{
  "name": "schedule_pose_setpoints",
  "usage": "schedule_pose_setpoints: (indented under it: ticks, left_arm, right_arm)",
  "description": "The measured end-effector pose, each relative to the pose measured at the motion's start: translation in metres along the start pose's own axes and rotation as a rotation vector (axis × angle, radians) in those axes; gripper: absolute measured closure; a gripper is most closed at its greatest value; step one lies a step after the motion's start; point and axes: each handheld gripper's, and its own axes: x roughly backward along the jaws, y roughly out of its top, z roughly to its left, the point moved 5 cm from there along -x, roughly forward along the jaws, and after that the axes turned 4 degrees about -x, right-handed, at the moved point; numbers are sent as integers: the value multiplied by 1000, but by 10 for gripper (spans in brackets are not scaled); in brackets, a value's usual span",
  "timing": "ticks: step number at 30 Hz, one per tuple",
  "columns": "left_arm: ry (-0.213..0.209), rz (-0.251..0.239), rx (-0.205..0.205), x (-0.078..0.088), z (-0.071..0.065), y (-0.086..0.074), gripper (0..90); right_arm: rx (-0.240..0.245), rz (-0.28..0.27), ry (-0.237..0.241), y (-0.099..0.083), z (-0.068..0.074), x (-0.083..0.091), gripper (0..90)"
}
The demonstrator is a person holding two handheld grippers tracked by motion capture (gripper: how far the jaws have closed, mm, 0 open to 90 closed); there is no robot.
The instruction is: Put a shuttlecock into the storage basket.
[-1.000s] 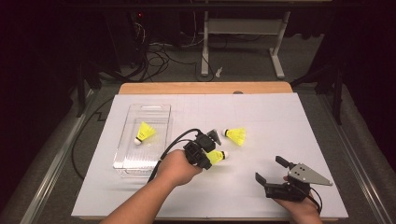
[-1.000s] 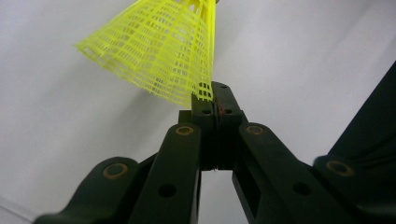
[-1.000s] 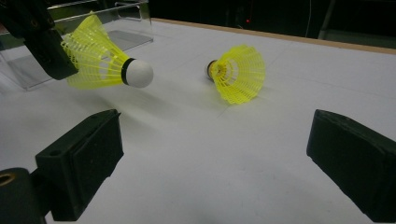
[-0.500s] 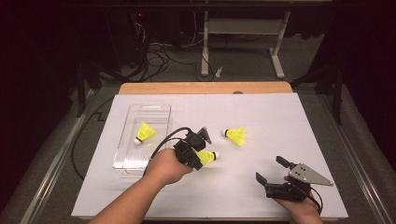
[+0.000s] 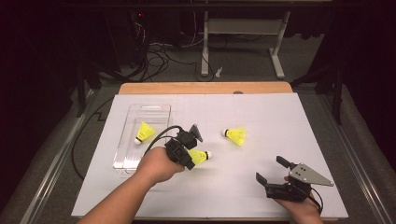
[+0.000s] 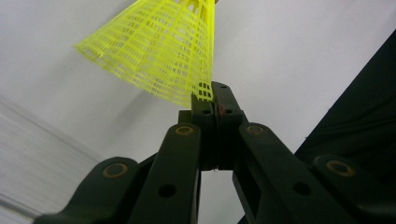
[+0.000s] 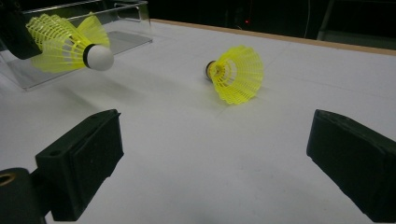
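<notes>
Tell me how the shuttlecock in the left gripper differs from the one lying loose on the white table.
The held shuttlecock is pinched by its skirt edge in the shut left gripper and carried above the table; the loose shuttlecock lies on its side on the white table, touched by nothing. The held shuttlecock sits close to the clear box; the loose one lies farther out. Both have yellow mesh skirts.

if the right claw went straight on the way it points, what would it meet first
Probably the loose shuttlecock lying on the white table; the right claw is open and the way to it looks free, though depth is unclear.
</notes>
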Motion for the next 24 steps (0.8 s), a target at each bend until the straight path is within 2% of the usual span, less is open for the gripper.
schedule_pose_setpoints:
  ticks: [7, 10, 19, 24]
  left_arm:
    - [-16, -18, 12, 10, 3, -2, 900]
    - [-13, -29, 18, 14, 4, -2, 900]
    - [-7, -19, 29, 26, 6, -1, 900]
    - [14, -16, 32, 37, 8, 1, 900]
  right_arm:
    - [-1, 0, 0, 0, 0, 0, 42]
    - [2, 2, -1, 0, 0, 0, 42]
    - [2, 2, 0, 0, 0, 0, 42]
    - [4, 2, 1, 0, 1, 0, 42]
